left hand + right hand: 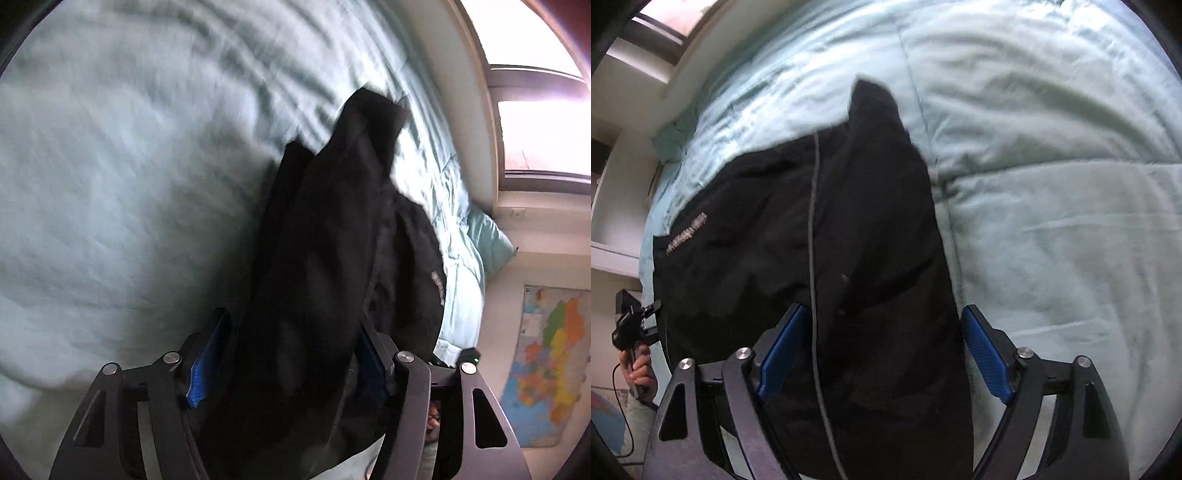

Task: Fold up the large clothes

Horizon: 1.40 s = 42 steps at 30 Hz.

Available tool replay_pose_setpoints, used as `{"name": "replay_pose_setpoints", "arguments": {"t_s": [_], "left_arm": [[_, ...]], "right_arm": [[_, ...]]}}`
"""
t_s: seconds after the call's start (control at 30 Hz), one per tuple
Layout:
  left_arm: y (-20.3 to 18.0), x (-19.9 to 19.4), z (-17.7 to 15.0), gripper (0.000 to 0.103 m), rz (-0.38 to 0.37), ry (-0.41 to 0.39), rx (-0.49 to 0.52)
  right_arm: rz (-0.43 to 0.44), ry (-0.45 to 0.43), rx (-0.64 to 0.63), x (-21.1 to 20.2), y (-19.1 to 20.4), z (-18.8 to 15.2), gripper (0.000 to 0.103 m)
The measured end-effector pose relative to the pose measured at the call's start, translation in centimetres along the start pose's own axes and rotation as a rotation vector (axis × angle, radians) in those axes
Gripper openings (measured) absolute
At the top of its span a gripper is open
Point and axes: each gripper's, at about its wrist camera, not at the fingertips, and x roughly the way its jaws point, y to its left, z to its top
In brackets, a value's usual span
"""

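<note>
A pale green bed (1052, 184) carries the black garment (812, 229), bunched lengthwise, not yet a neat fold. It runs between both sets of jaws. The right hand-held gripper (882, 354) stands released; the left hand-held gripper (291, 354) looks released too.

Bedroom, bed's quilt (1052, 184), wall map (550, 369)

Wide bare pale-green duvet (1052, 184) lies open right of the black garment (849, 221); a wall (443, 74) bounds the far side.
</note>
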Motion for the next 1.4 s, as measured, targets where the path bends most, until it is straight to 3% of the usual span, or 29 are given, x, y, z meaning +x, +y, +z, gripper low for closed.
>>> {"name": "replay_pose_setpoints", "arguments": {"t_s": [0.17,0.33,0.37,0.4,0.43,0.47,0.57,0.63,0.67,0.73,0.77,0.8,0.83,0.87,0.97,1.2,1.4], "left_arm": [[0.8,2.9,0.3,0.073,-0.069,0.024,-0.031],[0.0,4.4,0.5,0.074,-0.052,0.006,-0.01],[-0.3,4.3,0.4,0.07,-0.049,-0.005,0.004],[-0.9,4.1,0.3,0.051,-0.054,-0.019,0.032],[-1.7,3.8,0.0,0.044,-0.041,-0.03,0.069],[-2.3,3.6,-0.4,0.042,-0.031,-0.042,0.1],[-3.1,3.3,-1.0,0.036,-0.056,-0.064,0.122],[-3.2,3.6,-0.8,0.039,-0.043,-0.065,0.118],[-3.1,4.0,-0.6,0.042,-0.044,-0.06,0.096],[-2.3,4.5,-0.2,0.049,-0.052,-0.049,0.055],[-2.2,4.7,-0.1,0.049,-0.06,-0.055,0.036],[-2.3,4.6,-0.3,0.046,-0.057,-0.069,0.025],[-2.9,4.2,-0.6,0.035,-0.04,-0.087,0.042],[-4.1,3.5,-1.3,0.031,-0.014,-0.118,0.091],[-8.1,0.7,-3.8,0.024,0.004,-0.193,0.218],[-17.6,-6.1,-10.7,0.023,-0.06,-0.286,0.468],[-19.1,-11.1,-15.3,0.023,-0.12,-0.301,0.539]], "right_arm": [[0.138,0.111,0.067,4.0,-0.9,0.5,0.098],[0.19,0.117,0.068,6.0,0.1,0.9,0.101],[0.196,0.107,0.074,6.1,0.3,1.0,0.097],[0.201,0.098,0.066,5.9,0.5,1.0,0.091],[0.206,0.082,0.048,5.5,0.8,0.9,0.085],[0.203,0.073,0.038,5.2,1.0,0.7,0.075],[0.197,0.034,0.015,4.0,1.4,0.0,0.062],[0.187,0.034,0.017,4.2,1.7,-0.1,0.062],[0.17,0.041,0.009,4.6,1.9,0.1,0.07],[0.217,0.082,0.073,5.9,1.4,0.7,0.083],[0.251,0.101,0.107,6.6,1.0,0.8,0.084],[0.264,0.1,0.123,6.8,0.7,0.7,0.083],[0.265,0.083,0.128,6.5,0.8,0.7,0.076],[0.258,0.06,0.115,5.9,1.3,0.4,0.062],[0.199,-0.032,0.013,2.4,3.8,-1.1,0.042],[0.121,-0.147,-0.15,-5.6,10.3,-5.9,0.034],[0.07,-0.212,-0.201,-12.6,13.3,-10.9,0.033]]}}
